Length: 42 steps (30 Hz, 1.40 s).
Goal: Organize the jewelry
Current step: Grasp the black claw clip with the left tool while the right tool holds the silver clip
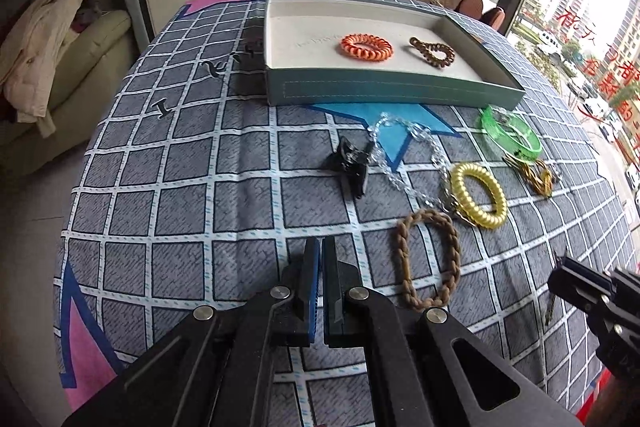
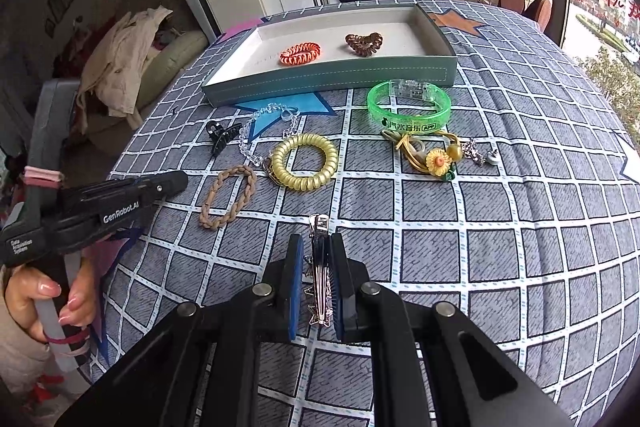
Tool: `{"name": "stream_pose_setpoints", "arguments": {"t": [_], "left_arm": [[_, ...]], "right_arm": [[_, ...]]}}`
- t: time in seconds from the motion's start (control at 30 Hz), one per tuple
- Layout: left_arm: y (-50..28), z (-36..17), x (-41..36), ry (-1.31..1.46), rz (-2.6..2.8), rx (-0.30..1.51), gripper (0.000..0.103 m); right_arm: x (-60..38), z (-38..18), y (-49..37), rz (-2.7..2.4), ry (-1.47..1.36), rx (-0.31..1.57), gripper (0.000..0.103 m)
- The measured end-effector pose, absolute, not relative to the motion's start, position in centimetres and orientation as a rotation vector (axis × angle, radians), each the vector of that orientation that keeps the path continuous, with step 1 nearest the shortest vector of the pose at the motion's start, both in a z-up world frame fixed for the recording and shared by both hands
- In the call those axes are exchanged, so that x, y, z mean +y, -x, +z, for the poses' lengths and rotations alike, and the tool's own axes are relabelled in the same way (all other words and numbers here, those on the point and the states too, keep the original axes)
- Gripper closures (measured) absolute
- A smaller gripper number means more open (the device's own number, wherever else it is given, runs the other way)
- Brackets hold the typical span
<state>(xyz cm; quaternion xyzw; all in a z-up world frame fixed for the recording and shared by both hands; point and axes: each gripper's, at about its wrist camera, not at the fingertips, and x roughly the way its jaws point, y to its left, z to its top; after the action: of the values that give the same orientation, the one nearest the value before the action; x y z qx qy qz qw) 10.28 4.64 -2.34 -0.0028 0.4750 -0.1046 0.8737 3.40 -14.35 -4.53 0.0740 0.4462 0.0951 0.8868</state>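
Jewelry lay scattered before a tray (image 2: 328, 79); a silver hair clip (image 2: 319, 267) was clamped in the right gripper (image 2: 316, 283), ready for carrying there. Left gripper (image 1: 321, 287) fingers were held together, empty.

Three coil ties (image 2: 305, 161), two clips (image 2: 221, 135), one tray (image 2: 332, 77)

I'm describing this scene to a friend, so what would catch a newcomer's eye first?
Probably the right claw, shut on a silver hair clip above the checked tablecloth. Next, the green bracelet and yellow coil hair tie lying before the tray, which holds an orange coil hair tie.
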Motion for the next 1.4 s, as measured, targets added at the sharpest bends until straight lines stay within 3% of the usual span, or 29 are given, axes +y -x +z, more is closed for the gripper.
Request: {"name": "stream_pose_setpoints", "arguments": {"t": [0.07, 0.1, 0.13, 0.8, 0.87, 0.97, 1.1, 1.4], "left_arm": [[-10.4, -2.3, 4.6, 0.003, -0.214, 0.989, 0.078], [-10.3, -2.3, 4.6, -0.002, -0.212, 0.987, 0.030], [-10.4, -2.3, 4.5, -0.007, -0.204, 0.987, 0.000], [-21.5, -11.7, 1.3, -0.107, -0.243, 0.967, 0.000], [-22.4, -12.4, 1.2, -0.105, -0.240, 0.952, 0.004], [-23.5, -12.9, 1.1, -0.111, -0.254, 0.937, 0.020], [-24.8, -13.8, 0.6, -0.128, -0.301, 0.918, 0.058], [-25.3, -14.1, 0.8, -0.085, -0.347, 0.896, 0.060]], "right_arm": [[-14.4, -4.5, -3.4, 0.198, -0.159, 0.927, 0.089], [-14.5, -4.5, -3.4, 0.199, -0.161, 0.927, 0.089], [-14.5, -4.5, -3.4, 0.200, -0.162, 0.926, 0.089], [-14.6, -4.2, -3.6, 0.194, -0.172, 0.924, 0.089], [-14.7, -4.1, -3.6, 0.192, -0.175, 0.922, 0.089], [-14.9, -4.1, -3.8, 0.190, -0.180, 0.924, 0.089], [-15.1, -4.2, -4.0, 0.188, -0.194, 0.930, 0.089], [-16.2, -3.1, -5.2, 0.177, -0.220, 0.921, 0.089]]}}
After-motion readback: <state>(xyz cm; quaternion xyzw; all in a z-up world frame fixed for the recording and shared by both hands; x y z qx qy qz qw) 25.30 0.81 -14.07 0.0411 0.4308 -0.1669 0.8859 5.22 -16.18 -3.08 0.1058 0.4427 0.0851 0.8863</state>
